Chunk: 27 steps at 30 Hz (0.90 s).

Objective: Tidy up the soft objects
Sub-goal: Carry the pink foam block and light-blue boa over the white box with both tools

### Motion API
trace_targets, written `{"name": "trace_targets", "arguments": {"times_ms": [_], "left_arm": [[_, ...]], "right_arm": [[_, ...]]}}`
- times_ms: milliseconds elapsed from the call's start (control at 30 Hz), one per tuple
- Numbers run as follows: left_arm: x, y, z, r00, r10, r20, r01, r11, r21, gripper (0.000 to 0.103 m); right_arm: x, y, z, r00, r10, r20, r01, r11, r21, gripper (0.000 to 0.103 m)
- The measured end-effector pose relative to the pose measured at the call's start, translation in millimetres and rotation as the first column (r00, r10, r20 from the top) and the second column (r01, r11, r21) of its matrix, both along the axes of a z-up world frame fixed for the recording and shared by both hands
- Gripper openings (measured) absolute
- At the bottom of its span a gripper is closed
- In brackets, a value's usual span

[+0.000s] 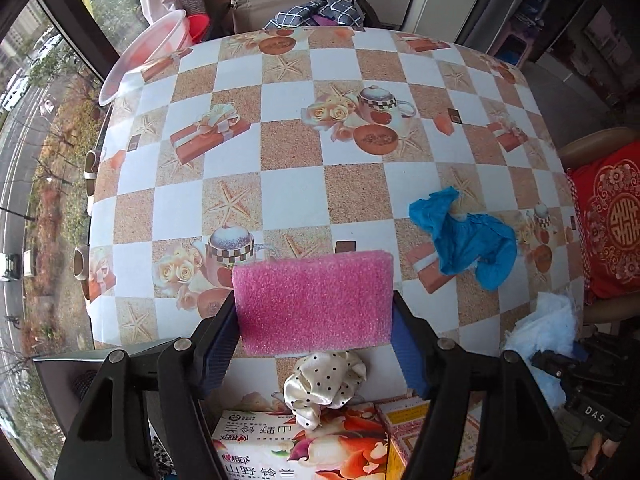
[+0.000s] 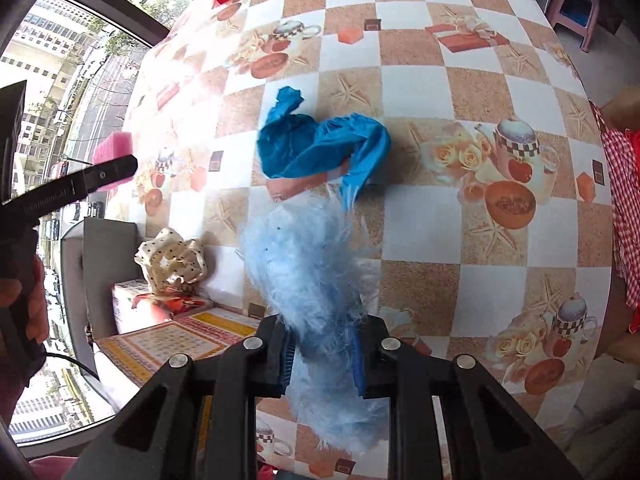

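Observation:
My left gripper (image 1: 314, 312) is shut on a pink sponge (image 1: 314, 300), held by its two ends above the table; the same sponge (image 2: 114, 148) shows at the left of the right wrist view. My right gripper (image 2: 322, 350) is shut on a fluffy light-blue piece (image 2: 308, 260), which hangs out past the fingers and also shows as the pale fluffy piece (image 1: 548, 328) at the right of the left wrist view. A crumpled blue cloth (image 1: 466, 236) (image 2: 320, 146) lies on the checked tablecloth (image 1: 288, 152). A cream polka-dot scrunchie (image 1: 324, 380) (image 2: 172, 260) rests on a printed box.
Two printed cardboard boxes (image 1: 304, 444) (image 2: 172, 336) stand below the table's near edge. A clear plastic basin (image 1: 148, 52) leans at the far left corner. A chair with checked fabric (image 1: 316, 12) stands behind the table, and a red cushion (image 1: 612, 216) lies at the right.

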<state>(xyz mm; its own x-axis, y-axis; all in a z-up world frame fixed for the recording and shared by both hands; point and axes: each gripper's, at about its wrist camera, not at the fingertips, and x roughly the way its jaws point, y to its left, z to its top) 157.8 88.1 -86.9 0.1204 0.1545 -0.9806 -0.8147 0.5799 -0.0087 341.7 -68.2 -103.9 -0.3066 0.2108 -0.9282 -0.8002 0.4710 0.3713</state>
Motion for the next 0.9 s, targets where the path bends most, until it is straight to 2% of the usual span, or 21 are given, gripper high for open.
{"name": "trace_targets", "arguments": {"times_ms": [267, 533, 700, 900], "left_arm": [[-38.8, -25.4, 30.4, 0.999, -0.020, 0.046, 0.019, 0.999, 0.025, 0.073], [-73.9, -61.6, 48.2, 0.995, -0.067, 0.075, 0.065, 0.998, 0.026, 0.073], [-94.7, -91.1, 61.1, 0.987, -0.135, 0.089, 0.132, 0.991, 0.037, 0.073], [-124.4, -111.7, 72.0, 0.983, -0.151, 0.106, 0.146, 0.988, 0.052, 0.073]], "right_arm": [[-26.3, 17.4, 61.6, 0.999, 0.039, 0.020, -0.041, 0.994, 0.103, 0.024], [-71.7, 16.6, 113.3, 0.992, 0.120, 0.037, -0.124, 0.982, 0.144, 0.024], [-110.0, 4.4, 127.1, 0.985, 0.168, 0.032, -0.171, 0.976, 0.137, 0.024], [-153.1, -3.0, 128.9, 0.976, 0.216, 0.025, -0.217, 0.969, 0.114, 0.024]]}}
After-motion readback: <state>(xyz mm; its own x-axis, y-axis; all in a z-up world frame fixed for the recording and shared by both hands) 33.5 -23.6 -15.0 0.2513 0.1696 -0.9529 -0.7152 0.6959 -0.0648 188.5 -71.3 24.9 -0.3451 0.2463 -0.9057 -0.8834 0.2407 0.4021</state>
